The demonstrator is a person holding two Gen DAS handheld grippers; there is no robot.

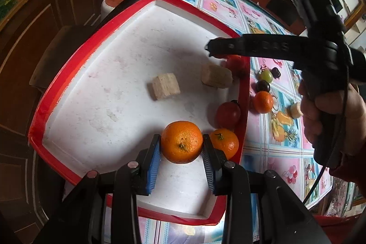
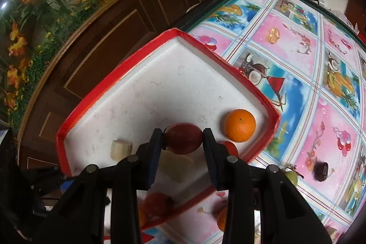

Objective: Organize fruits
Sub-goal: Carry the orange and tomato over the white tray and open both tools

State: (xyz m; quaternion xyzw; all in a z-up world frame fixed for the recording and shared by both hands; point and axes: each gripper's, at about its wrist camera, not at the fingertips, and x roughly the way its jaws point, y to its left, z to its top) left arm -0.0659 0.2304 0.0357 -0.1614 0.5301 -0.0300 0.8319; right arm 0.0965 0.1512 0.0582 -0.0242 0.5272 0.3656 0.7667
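In the left wrist view my left gripper (image 1: 181, 148) is shut on an orange (image 1: 181, 141), low over the white tray with the red rim (image 1: 68, 74). Beside it in the tray lie a second orange (image 1: 225, 144), a dark red fruit (image 1: 228, 114) and two banana pieces (image 1: 165, 86). My right gripper (image 1: 213, 48) reaches in from the right over the tray's far edge, held by a hand (image 1: 331, 111). In the right wrist view my right gripper (image 2: 183, 141) is shut on a dark red fruit (image 2: 184, 138) above the tray (image 2: 109, 81). An orange (image 2: 239, 125) and a banana piece (image 2: 121, 149) lie there.
On the patterned tablecloth (image 1: 228, 4) right of the tray lie a green grape (image 1: 266, 74), a dark plum (image 1: 262, 85), an orange (image 1: 263, 101) and a banana piece (image 1: 296, 109). A dark wooden cabinet (image 2: 103, 26) stands beyond the table's edge.
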